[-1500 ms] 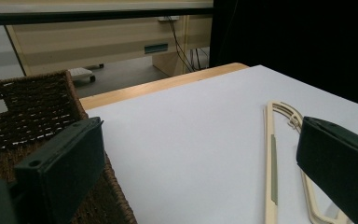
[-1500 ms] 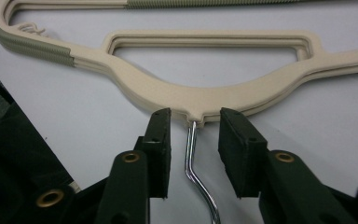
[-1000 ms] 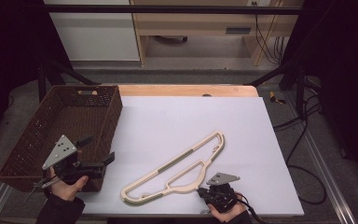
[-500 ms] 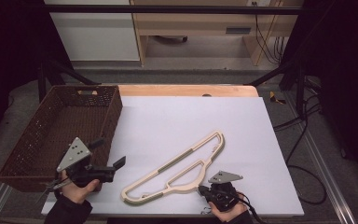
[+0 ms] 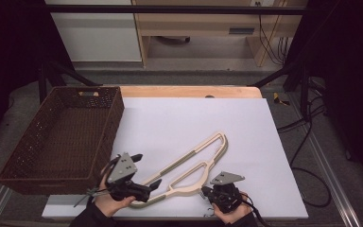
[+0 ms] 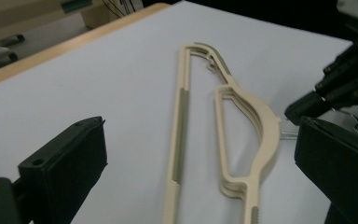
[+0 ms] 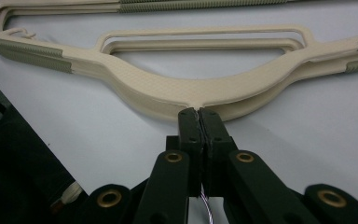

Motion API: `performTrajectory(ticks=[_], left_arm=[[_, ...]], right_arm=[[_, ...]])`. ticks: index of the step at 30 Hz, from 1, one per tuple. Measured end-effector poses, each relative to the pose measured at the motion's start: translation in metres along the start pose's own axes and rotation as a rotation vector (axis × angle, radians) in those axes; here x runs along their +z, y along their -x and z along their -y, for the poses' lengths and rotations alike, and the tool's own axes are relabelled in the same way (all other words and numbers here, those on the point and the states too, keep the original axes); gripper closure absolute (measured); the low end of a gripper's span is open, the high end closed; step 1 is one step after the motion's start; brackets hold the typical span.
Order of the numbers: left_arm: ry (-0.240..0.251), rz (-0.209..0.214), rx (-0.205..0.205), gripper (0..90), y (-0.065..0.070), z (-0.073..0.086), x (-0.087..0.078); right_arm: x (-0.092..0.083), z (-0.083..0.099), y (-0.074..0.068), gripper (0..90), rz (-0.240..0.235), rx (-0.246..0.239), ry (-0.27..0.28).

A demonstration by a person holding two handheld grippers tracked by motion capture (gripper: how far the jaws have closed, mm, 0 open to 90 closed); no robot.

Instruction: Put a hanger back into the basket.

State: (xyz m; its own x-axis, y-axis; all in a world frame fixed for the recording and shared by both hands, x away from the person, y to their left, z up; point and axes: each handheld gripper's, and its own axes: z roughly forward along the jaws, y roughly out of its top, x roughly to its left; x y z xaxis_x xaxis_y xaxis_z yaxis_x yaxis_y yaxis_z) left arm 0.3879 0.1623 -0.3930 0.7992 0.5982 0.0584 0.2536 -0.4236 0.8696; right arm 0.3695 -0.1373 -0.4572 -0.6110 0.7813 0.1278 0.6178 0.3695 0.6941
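Worktop (image 5: 264,142) carries a brown wicker basket (image 5: 61,137) at its left edge and cream hangers (image 5: 189,165) stacked flat near the front edge, well short of the basket. Since a second ago the left hand-held gripper (image 5: 146,187) has swung from the basket over to the hangers' near end, jaws spread wide, nothing between them. Right hand-held gripper (image 7: 198,119) is clamped tight on the metal hook (image 7: 205,203) at the hangers' neck. Likely a two-handed lift comes next.

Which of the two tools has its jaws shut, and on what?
The right tool, shut on the metal hook at the beige hanger's neck; the left tool stands wide open.
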Motion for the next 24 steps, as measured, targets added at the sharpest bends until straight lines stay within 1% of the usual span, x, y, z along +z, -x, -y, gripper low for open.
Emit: performTrajectory(ticks=[1, 2, 3, 4, 5, 6, 7, 8, 9, 10, 11, 12, 13, 14, 15, 16, 17, 18, 19, 20, 21, 22, 23, 24], left_arm=[[0.000, 0.000, 0.000, 2.2, 0.000, 0.000, 0.000], [-0.030, 0.017, 0.016, 2.2, 0.007, -0.001, 0.008], [-0.044, 0.024, 0.025, 2.2, 0.010, -0.001, 0.012], [-0.066, 0.036, 0.043, 3.0, 0.016, -0.002, 0.020], [-0.066, 0.036, 0.043, 3.9, 0.016, -0.002, 0.020], [-0.090, 0.055, 0.052, 4.6, 0.021, -0.003, 0.027], [-0.090, 0.055, 0.052, 5.0, 0.021, -0.003, 0.027], [-0.110, 0.070, 0.059, 5.0, 0.024, -0.004, 0.034], [-0.120, 0.076, 0.063, 5.8, 0.026, -0.004, 0.038], [-0.149, 0.093, 0.069, 6.7, 0.030, -0.005, 0.047], [-0.149, 0.093, 0.069, 6.9, 0.030, -0.005, 0.047], [-0.189, 0.110, 0.078, 7.4, 0.034, -0.005, 0.059], [-0.189, 0.110, 0.078, 7.6, 0.034, -0.005, 0.059], [-0.218, 0.122, 0.094, 8.4, 0.038, -0.004, 0.068], [-0.218, 0.122, 0.094, 9.4, 0.038, -0.004, 0.068], [-0.250, 0.127, 0.121, 11.0, 0.042, -0.005, 0.078], [-0.250, 0.127, 0.121, 12.9, 0.042, -0.005, 0.078], [-0.259, 0.134, 0.130, 16.0, 0.045, -0.005, 0.083], [-0.270, 0.139, 0.139, 16.0, 0.046, -0.005, 0.086], [-0.287, 0.150, 0.151, 20.3, 0.049, -0.005, 0.094], [-0.287, 0.150, 0.151, 23.0, 0.049, -0.005, 0.094], [-0.313, 0.159, 0.172, 27.6, 0.050, -0.005, 0.102], [-0.313, 0.159, 0.172, 29.8, 0.050, -0.005, 0.102], [-0.339, 0.160, 0.188, 33.2, 0.053, -0.004, 0.111]], right_arm=[[0.000, 0.000, 0.000, 89.3, 0.000, 0.000, 0.000], [-0.001, 0.000, 0.001, 89.3, 0.000, -0.021, 0.001], [-0.002, -0.001, 0.001, 89.3, -0.009, -0.022, 0.007], [-0.003, -0.002, 0.002, 89.3, -0.001, -0.037, 0.005], [-0.003, -0.002, 0.002, 89.3, -0.001, -0.037, 0.005], [-0.005, -0.003, 0.001, 89.3, -0.002, -0.034, 0.001], [-0.005, -0.003, 0.001, 89.3, -0.002, -0.034, 0.001], [-0.005, -0.004, 0.002, 89.3, -0.001, -0.041, 0.006], [-0.006, -0.005, 0.001, 89.3, 0.002, -0.026, 0.003], [-0.007, -0.006, 0.002, 89.3, -0.005, -0.034, 0.003], [-0.007, -0.006, 0.002, 89.3, -0.005, -0.034, 0.003], [-0.008, -0.007, 0.003, 89.3, -0.001, -0.049, 0.005], [-0.008, -0.007, 0.003, 89.3, -0.001, -0.049, 0.005], [-0.009, -0.008, 0.002, 89.3, -0.006, -0.039, 0.005], [-0.010, -0.009, 0.003, 89.3, -0.009, -0.040, 0.001], [-0.010, -0.009, 0.003, 89.3, -0.014, -0.038, 0.005], [-0.010, -0.009, 0.003, 89.3, -0.014, -0.038, 0.005], [-0.010, -0.010, 0.003, 89.4, -0.009, -0.043, 0.002], [-0.010, -0.010, 0.003, 89.4, -0.009, -0.043, 0.002], [-0.011, -0.010, 0.003, 89.3, -0.004, -0.047, 0.004], [-0.011, -0.010, 0.003, 89.3, -0.004, -0.047, 0.004], [-0.011, -0.011, 0.003, 89.4, -0.003, -0.059, 0.006], [-0.011, -0.011, 0.003, 89.4, -0.003, -0.059, 0.006], [-0.012, -0.011, 0.001, 89.3, -0.005, -0.042, 0.004]])
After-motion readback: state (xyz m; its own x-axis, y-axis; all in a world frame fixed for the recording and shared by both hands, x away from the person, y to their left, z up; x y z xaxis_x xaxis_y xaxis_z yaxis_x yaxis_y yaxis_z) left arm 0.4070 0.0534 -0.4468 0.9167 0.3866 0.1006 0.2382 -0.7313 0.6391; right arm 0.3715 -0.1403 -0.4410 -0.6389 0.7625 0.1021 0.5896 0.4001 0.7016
